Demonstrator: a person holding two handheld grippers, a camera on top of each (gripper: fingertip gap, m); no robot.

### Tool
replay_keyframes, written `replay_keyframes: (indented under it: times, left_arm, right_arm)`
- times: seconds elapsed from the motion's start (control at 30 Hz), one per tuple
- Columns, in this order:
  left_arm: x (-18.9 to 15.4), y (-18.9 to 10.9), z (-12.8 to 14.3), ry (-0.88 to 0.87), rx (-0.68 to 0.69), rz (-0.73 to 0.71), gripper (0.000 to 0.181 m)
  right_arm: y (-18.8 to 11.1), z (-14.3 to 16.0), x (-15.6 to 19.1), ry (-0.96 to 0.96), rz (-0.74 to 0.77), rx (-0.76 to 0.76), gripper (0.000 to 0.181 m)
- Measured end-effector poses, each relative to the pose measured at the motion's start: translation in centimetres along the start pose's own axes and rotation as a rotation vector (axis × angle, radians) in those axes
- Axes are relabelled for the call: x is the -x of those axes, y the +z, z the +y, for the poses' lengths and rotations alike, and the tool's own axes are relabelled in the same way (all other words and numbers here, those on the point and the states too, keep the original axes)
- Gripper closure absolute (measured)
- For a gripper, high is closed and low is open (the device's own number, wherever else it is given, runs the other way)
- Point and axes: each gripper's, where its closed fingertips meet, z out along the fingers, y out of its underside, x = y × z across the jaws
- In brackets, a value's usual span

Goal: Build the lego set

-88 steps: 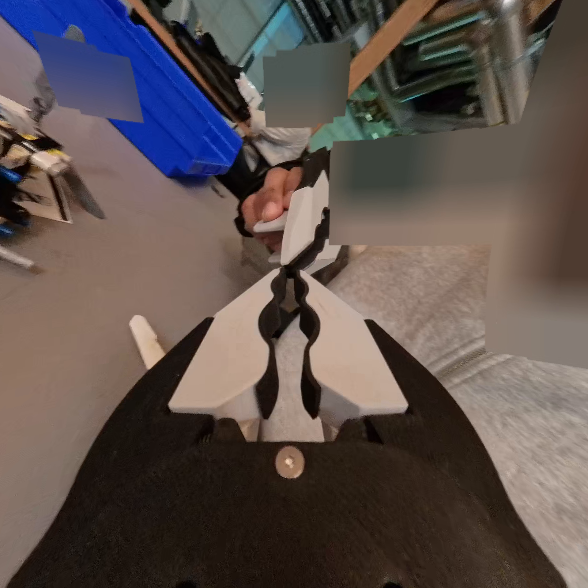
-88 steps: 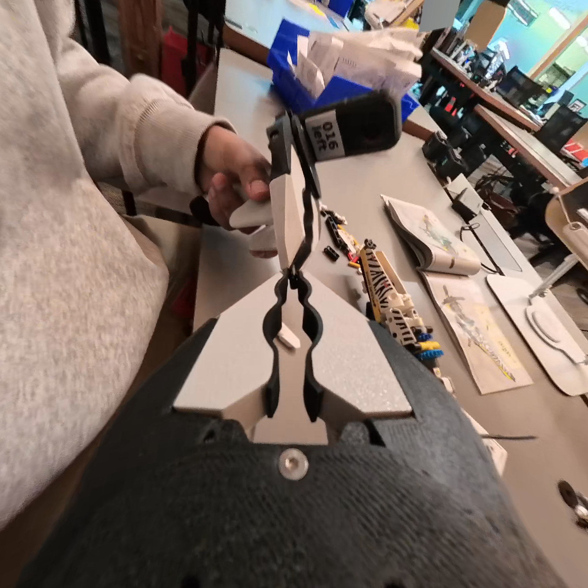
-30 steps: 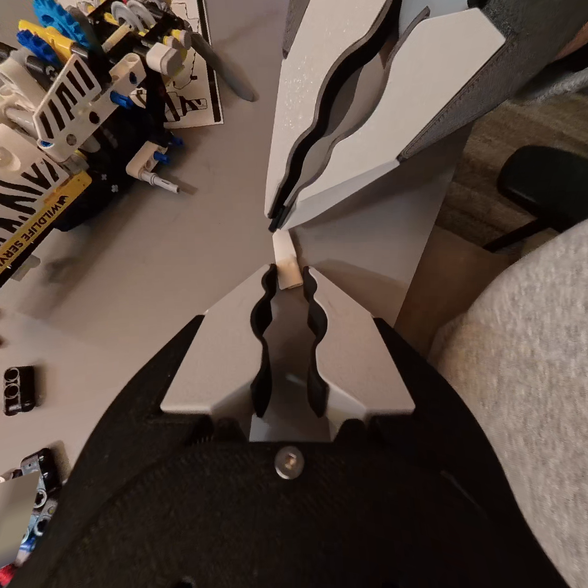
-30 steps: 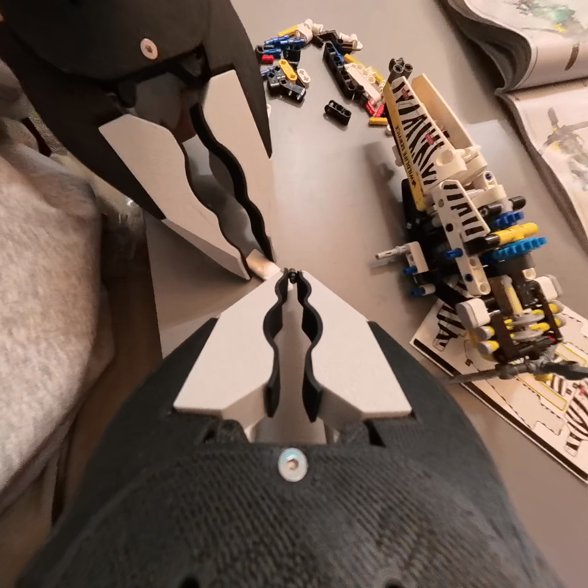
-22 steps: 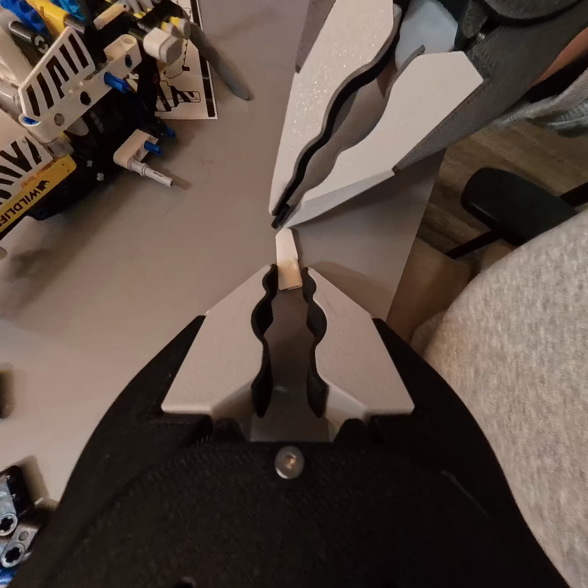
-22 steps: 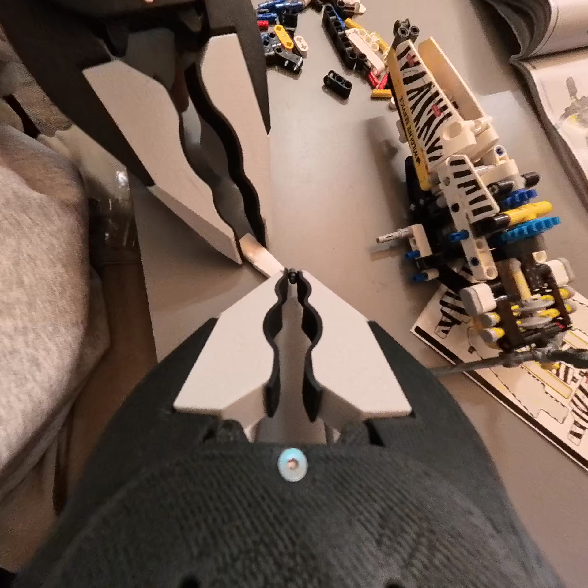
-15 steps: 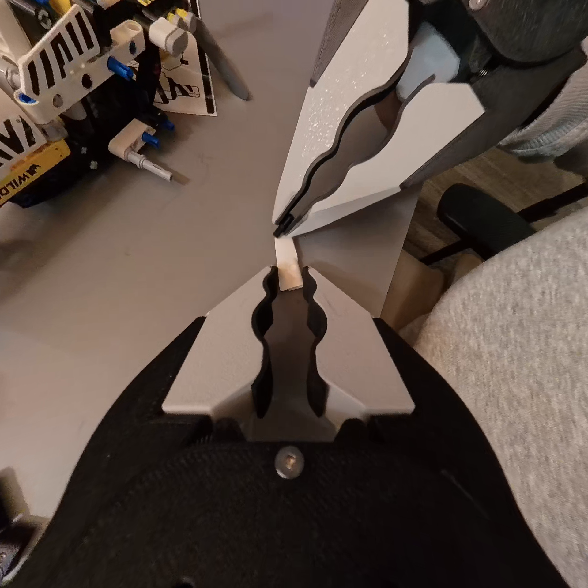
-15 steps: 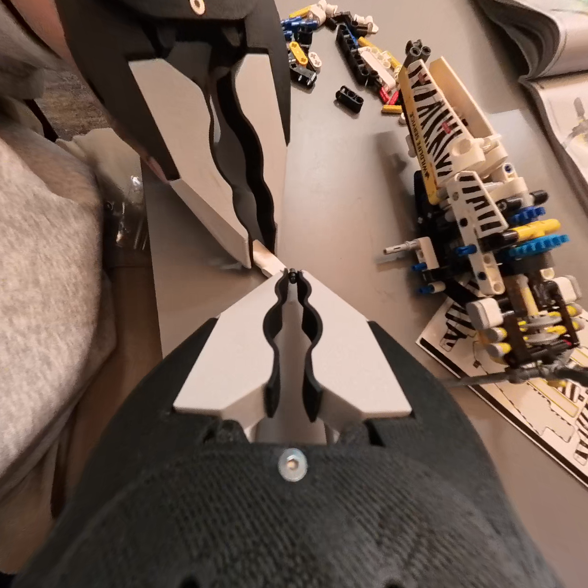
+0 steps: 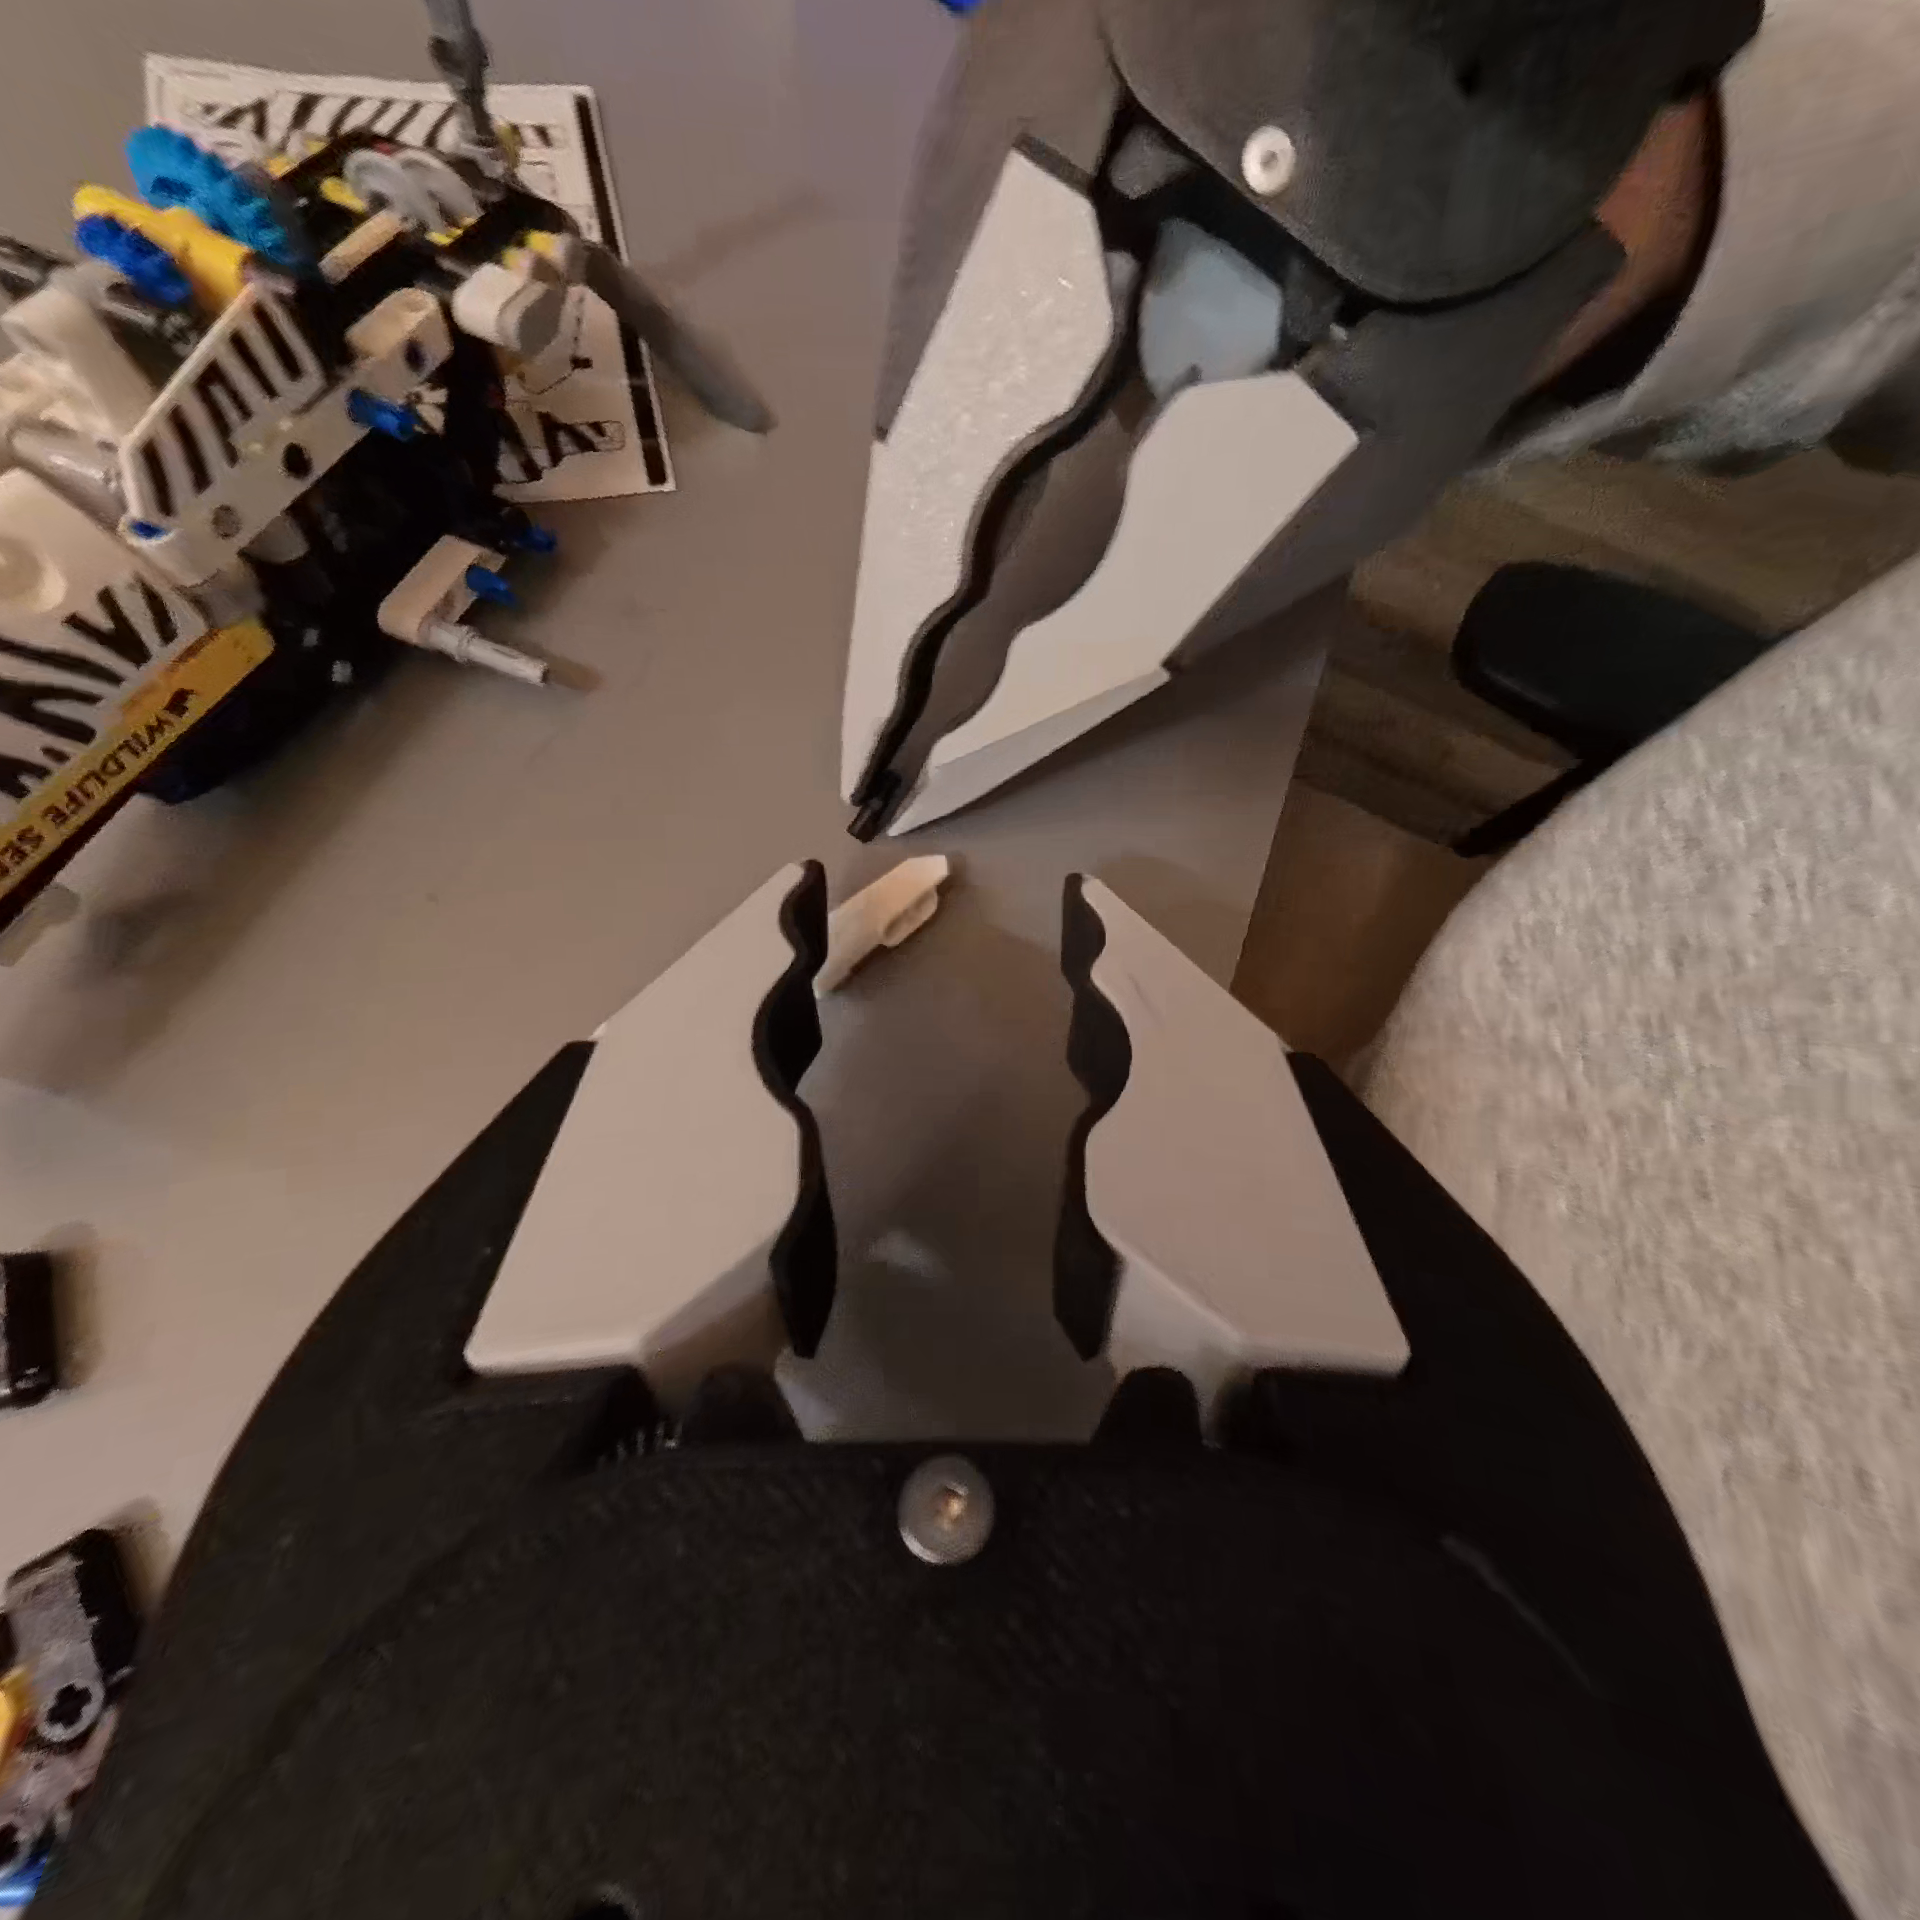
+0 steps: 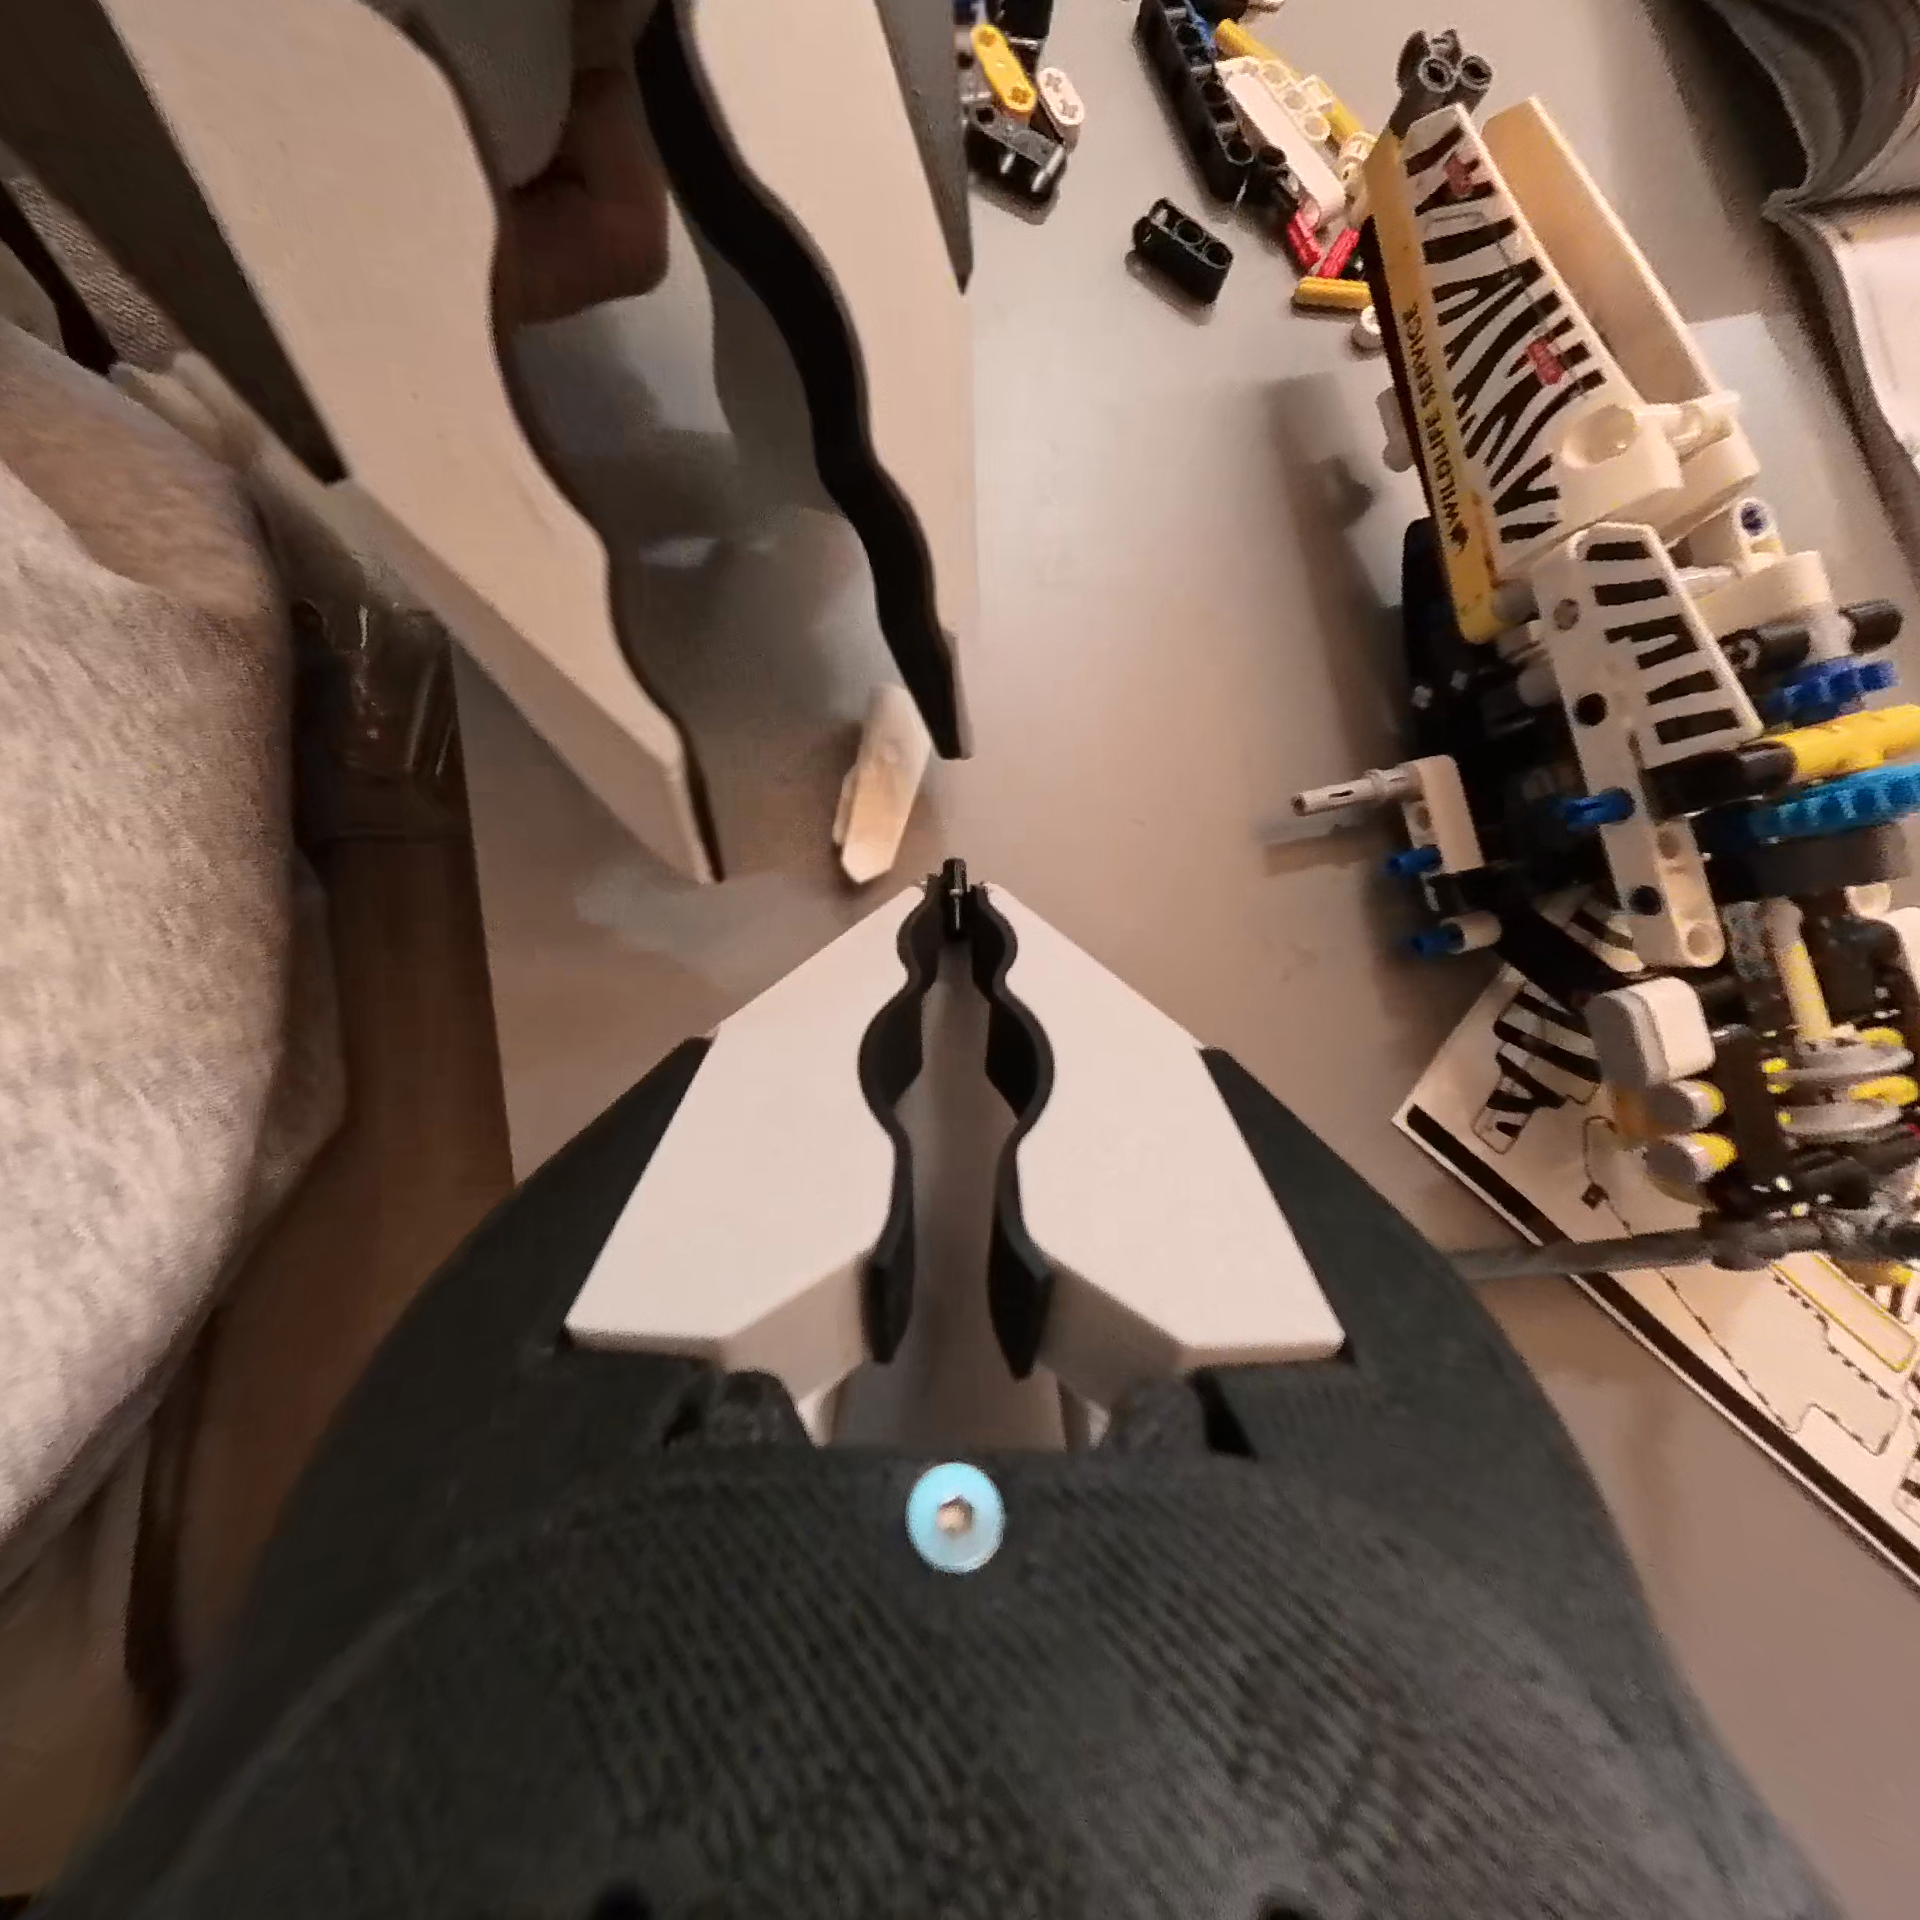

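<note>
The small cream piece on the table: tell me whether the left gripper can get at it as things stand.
Probably yes. The left gripper is open, and the cream piece lies loose on the table by its fingertips, nothing covering it. The right gripper, shut on a tiny black pin, crowds close.

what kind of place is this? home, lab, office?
Likely an office or lab workbench: a plain grey table, a black chair base on the floor beside it, and a half-built zebra-striped Lego model on its printed sheet.

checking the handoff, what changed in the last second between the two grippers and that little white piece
The left gripper opened its jaws and let go of the small white piece, which now lies loose on the table. The right gripper stayed shut on a tiny black pin, and the zebra-striped model stayed put.
</note>
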Motion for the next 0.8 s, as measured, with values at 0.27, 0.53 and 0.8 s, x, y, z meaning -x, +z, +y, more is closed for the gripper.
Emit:
replay_keyframes:
  times: [0.27,0.53,0.8]
  left_arm:
    - [1.9,-0.4,2.0,0.274,0.114,-0.101,0.145]
    - [1.3,-0.7,2.5,0.193,0.122,-0.024,0.160]
    - [-0.1,-0.9,2.9,0.242,0.140,-0.014,0.164]
  right_arm:
    - [-0.1,0.0,-0.4,-0.018,0.037,-0.004,0.178]
    - [-1.2,-0.7,1.0,-0.054,0.052,-0.044,0.178]
    - [-1.1,0.4,0.8,0.018,0.046,-0.036,0.178]
